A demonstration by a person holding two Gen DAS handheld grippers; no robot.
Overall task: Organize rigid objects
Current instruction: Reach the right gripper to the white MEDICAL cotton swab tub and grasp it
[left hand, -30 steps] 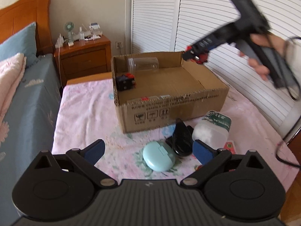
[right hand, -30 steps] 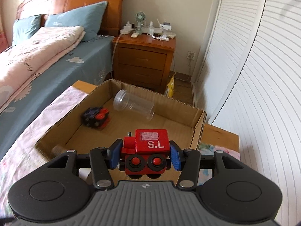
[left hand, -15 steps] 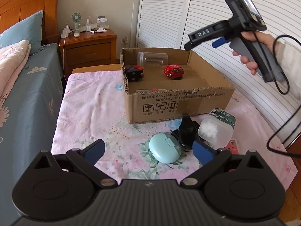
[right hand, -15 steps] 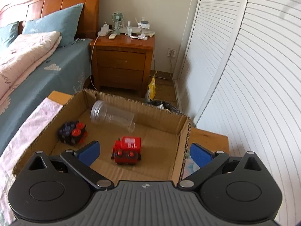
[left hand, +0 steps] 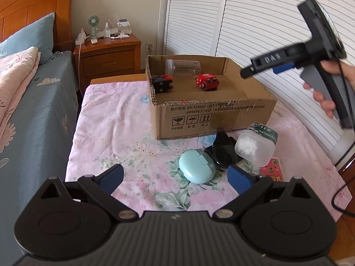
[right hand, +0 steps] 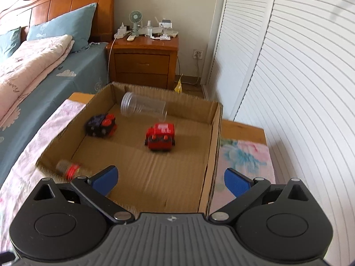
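Since a second ago: red toy truck (right hand: 160, 137) went from pinched in the right gripper (right hand: 170, 180) to sitting loose on the box floor, and that gripper's jaws are now spread wide with nothing between them.
Left gripper (left hand: 175, 175): jaws wide too, empty, hanging over the floral tablecloth (left hand: 115, 133).
Nearest stuff: mint green oval case (left hand: 196, 169) just ahead of the left fingers, touching a black glossy thing (left hand: 221, 153) I can't really identify; a frosted plastic container (left hand: 255, 148) with a green label leans beside that, and a small red card box (left hand: 271, 169) lies partly under it.
Cardboard box (left hand: 213, 117): open top, sits mid-table behind that pile.
Inside the box: red truck roughly in the middle, black toy with red wheels (right hand: 101, 125) near the left wall, clear plastic cup (right hand: 143, 107) on its side by the back wall, well apart from each other. Something small, red and blurry (right hand: 67, 168) is in the near left corner, can't tell what.
Right hand (left hand: 326, 86): holding its gripper up above the box's right side.
Further back: wooden nightstand (right hand: 144, 59) with a little fan (right hand: 135, 20), bed on the left.
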